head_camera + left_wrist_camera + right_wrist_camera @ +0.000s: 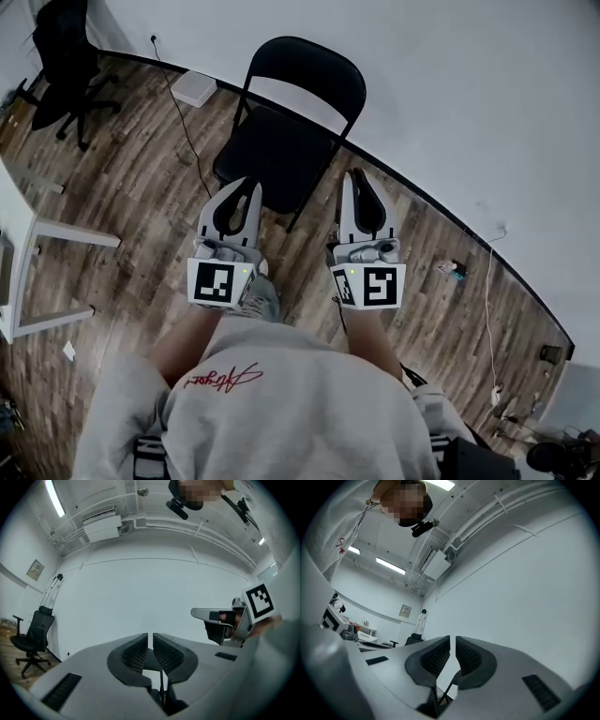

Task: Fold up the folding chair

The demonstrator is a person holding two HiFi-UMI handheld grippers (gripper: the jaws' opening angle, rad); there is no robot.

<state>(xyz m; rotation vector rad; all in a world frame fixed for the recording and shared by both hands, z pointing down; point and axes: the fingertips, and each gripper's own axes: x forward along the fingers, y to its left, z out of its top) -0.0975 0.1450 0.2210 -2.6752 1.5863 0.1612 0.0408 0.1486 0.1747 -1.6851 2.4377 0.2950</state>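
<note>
Only the head view shows the folding chair (286,141): open on the wood floor (131,187) against the wall, just ahead of the left gripper (244,187) and right gripper (360,178). Each gripper view faces wall, with the fingers (133,654) nearly pressed together, pinching nothing. A dark sliver below the right fingers (471,660) may be the chair.

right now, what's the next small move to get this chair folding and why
Probably open both jaws and reach down to the seat. The folding chair stands fully unfolded, untouched; the left gripper and right gripper hover near its front edge, both shut with nothing between them.
</note>
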